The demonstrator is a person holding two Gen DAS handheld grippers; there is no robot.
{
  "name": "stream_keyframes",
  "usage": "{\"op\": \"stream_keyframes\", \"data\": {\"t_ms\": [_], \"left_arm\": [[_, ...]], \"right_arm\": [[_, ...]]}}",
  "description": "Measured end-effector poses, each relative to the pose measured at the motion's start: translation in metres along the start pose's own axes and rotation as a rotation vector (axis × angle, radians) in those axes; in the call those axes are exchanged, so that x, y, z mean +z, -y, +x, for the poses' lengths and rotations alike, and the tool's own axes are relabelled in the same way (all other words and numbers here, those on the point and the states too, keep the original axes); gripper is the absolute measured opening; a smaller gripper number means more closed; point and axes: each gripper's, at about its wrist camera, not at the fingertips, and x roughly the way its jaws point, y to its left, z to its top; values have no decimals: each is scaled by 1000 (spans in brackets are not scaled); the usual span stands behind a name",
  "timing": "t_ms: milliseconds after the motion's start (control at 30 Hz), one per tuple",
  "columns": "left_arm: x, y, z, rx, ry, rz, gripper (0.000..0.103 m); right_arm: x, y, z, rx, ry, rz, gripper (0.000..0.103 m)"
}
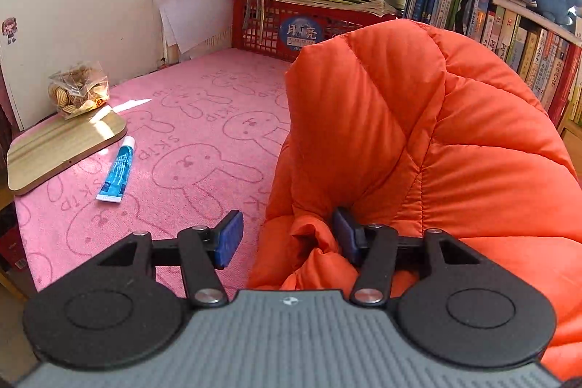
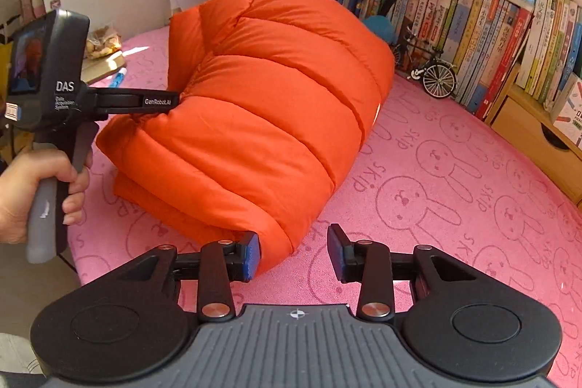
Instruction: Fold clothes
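Now both claws stand apart at the folded orange jacket [image 2: 262, 104].
Left claw [image 1: 287, 237] tilts down against its edge; right claw [image 2: 294, 255] hovers by its near corner on the pink counter [image 2: 436, 206]; a hand [image 2: 32, 191] grips the left handle.

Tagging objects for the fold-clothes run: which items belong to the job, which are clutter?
Job: orange puffer jacket, left gripper, right gripper.
Clutter: blue tube, wooden board, snack bag, toy bicycle, red crate.
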Motion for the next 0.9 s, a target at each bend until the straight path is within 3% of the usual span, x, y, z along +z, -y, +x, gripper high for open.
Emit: {"op": "stream_keyframes", "data": {"t_ms": [100,233,400,500,633,733,900], "left_arm": [[0,-7,2,-28,-10,-28,63],[2,-13,4,-63,-24,-47,63],[2,-21,7,-88,-38,-70,71],[2,-24,8,-99,-42,-64,75],[3,-31,13,-113,-57,-70,79],[4,-36,17,-136,-73,-82,82],[5,-44,25,-169,-108,-80,82]], "right_arm": [[35,6,-16,64,59,-53,45],[94,14,-4,124,178,-58,51],[150,-8,65,161,284,-201,51],[171,-27,111,188,288,-268,50],[177,-43,157,169,233,-312,50],[166,-46,181,148,171,-338,50],[150,-50,211,121,143,-374,50]]}}
